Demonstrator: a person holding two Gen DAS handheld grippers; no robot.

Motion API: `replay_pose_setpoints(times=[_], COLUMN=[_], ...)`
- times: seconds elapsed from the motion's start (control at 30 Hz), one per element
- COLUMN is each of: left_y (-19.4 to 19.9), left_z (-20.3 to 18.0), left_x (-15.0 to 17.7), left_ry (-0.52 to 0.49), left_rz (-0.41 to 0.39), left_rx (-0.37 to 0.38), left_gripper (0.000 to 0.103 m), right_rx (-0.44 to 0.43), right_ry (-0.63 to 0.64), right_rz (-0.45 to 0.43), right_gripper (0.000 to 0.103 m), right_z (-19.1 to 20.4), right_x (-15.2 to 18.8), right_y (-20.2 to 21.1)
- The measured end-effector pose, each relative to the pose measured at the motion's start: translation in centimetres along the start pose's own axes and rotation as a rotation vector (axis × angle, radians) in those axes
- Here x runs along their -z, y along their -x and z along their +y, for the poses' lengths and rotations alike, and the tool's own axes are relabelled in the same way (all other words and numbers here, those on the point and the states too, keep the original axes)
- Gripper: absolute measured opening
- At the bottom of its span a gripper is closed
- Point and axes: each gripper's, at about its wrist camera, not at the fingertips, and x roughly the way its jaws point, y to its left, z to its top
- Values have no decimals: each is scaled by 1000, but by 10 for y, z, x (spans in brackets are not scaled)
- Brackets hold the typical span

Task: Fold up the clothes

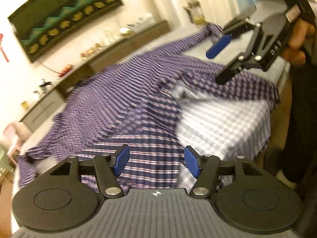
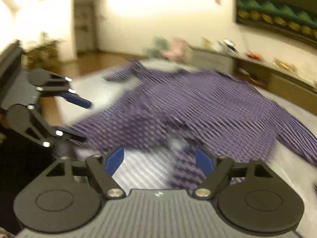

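Note:
A purple plaid shirt point(image 1: 118, 99) lies spread and rumpled on a grey table point(image 1: 261, 6), its pale inner side point(image 1: 221, 123) showing at the near right. My left gripper point(image 1: 156, 161) is open just above the shirt's near edge, nothing between its blue pads. My right gripper point(image 1: 220, 63) shows at the upper right, open over the shirt's far right part. In the right wrist view the shirt point(image 2: 208, 107) fills the middle, the right gripper point(image 2: 159, 161) is open over the pale lining with a fold of cloth by its right pad, and the left gripper point(image 2: 83, 121) is open at left. Both views are blurred.
A long low cabinet point(image 1: 111, 53) with small items on top runs along the wall behind the table, under a dark framed picture point(image 1: 65, 19). The person's dark clothing point(image 1: 301, 119) stands at the right. Wooden floor point(image 2: 95, 61) lies beyond the table.

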Motion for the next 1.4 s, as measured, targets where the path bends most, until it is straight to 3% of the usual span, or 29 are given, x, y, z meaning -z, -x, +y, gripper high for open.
replay_pose_setpoints(times=[0.03, 0.1, 0.17, 0.2, 0.23, 0.27, 0.33, 0.47, 0.53, 0.63, 0.7, 0.77, 0.8, 0.83, 0.87, 0.93, 1.07, 1.17, 1.23, 1.3, 1.33, 1.4], left_y=[-9, -18, -17, -13, -10, -8, 1, 43, 82, 122, 131, 135, 136, 137, 139, 147, 129, 82, 60, 48, 45, 46], left_z=[-5, -10, -6, 0, 7, 16, 33, 60, 68, 70, 67, 64, 65, 66, 68, 73, 65, 41, 20, -1, -10, -26], left_x=[2, 6, 12, 14, 16, 16, 17, 21, 21, 29, 39, 47, 48, 48, 46, 38, 14, 8, 7, 2, -1, -4], left_ry=[-22, -50, -27, 6, 39, 70, 123, 250, 268, 176, 76, -3, -19, -33, -39, -30, -13, -82, -130, -188, -220, -279], left_rz=[12, 21, 24, 33, 43, 47, 39, 3, -11, 46, 118, 157, 173, 181, 170, 120, 29, 62, 68, 55, 47, 28], left_rx=[-3, -22, -26, -26, -25, -28, -60, -138, -149, -175, -150, -139, -144, -155, -166, -179, -55, 60, 116, 183, 195, 182], left_gripper=[64, 63, 46, 28, 18, 14, 6, 5, 5, 5, 5, 7, 7, 7, 7, 7, 10, 12, 12, 12, 15, 22], right_rx=[33, 65, 80, 98, 115, 127, 148, 192, 176, 117, 146, 249, 279, 283, 272, 239, 165, 178, 211, 207, 194, 107], right_ry=[1, 19, 23, 25, 22, 7, -28, -104, -124, -97, -13, 104, 150, 169, 167, 148, 104, 222, 389, 493, 521, 443], right_rz=[43, 117, 159, 167, 169, 156, 117, 37, 3, -27, 22, 135, 176, 196, 187, 155, 105, 189, 262, 319, 343, 341], right_gripper=[80, 66, 30, 27, 18, 8, 7, 5, 5, 4, 5, 21, 24, 34, 43, 49, 54, 60, 64, 54, 21, 1], right_z=[0, 4, 8, 10, 10, 8, -1, -12, -10, 2, 13, 23, 26, 28, 29, 30, 35, 57, 75, 84, 85, 75], right_x=[5, 13, 18, 20, 21, 21, 19, 21, 21, 25, 30, 37, 40, 43, 44, 41, 31, 30, 38, 44, 46, 35], right_y=[-6, -17, -20, -20, -19, -15, -7, 18, 31, 61, 73, 72, 71, 72, 75, 78, 68, 36, 12, -6, -13, -7])
